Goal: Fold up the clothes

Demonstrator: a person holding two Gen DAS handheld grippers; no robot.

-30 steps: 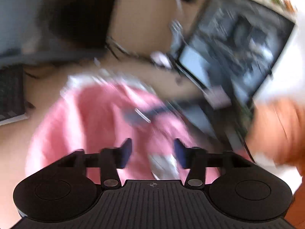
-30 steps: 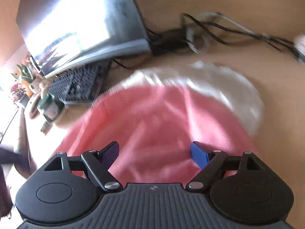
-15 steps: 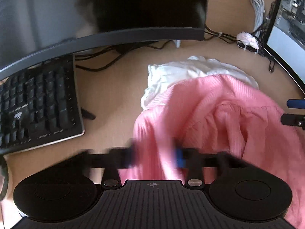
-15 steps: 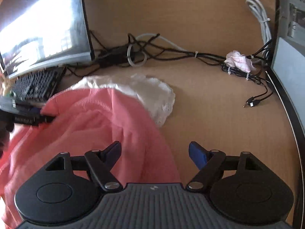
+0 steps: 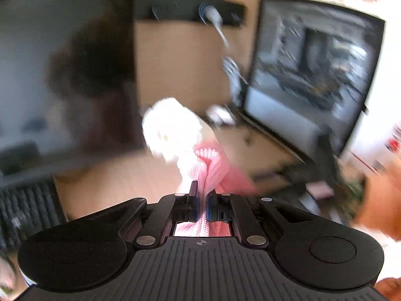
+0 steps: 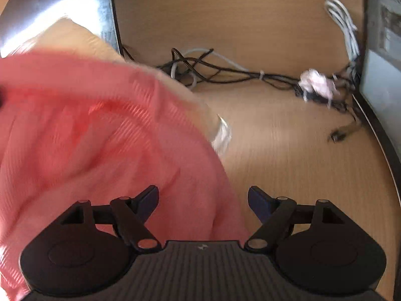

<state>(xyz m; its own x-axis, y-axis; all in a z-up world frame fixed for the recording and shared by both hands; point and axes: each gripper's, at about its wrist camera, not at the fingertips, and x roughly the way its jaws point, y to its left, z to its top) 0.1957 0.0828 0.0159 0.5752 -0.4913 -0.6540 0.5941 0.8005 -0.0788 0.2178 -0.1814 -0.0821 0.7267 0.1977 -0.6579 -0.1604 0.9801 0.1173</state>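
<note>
A pink ribbed garment (image 5: 213, 165) with white lace trim (image 5: 173, 125) hangs lifted above the wooden desk (image 5: 120, 178). My left gripper (image 5: 202, 200) is shut on a bunched fold of the pink cloth. In the right wrist view the same pink garment (image 6: 100, 145) fills the left side, raised and blurred. My right gripper (image 6: 203, 198) is open, with the cloth's lower edge lying between and under its fingers (image 6: 258, 199).
A monitor (image 5: 310, 75) stands at the right and another dark monitor (image 5: 62, 70) at the left, with a keyboard (image 5: 27, 205) below it. Tangled cables (image 6: 225, 70) and a crumpled tissue (image 6: 317, 84) lie at the back of the desk (image 6: 300, 163).
My left gripper has closed on the pink garment and lifted it off the desk. My right gripper stays open while the cloth swings up at its left.
</note>
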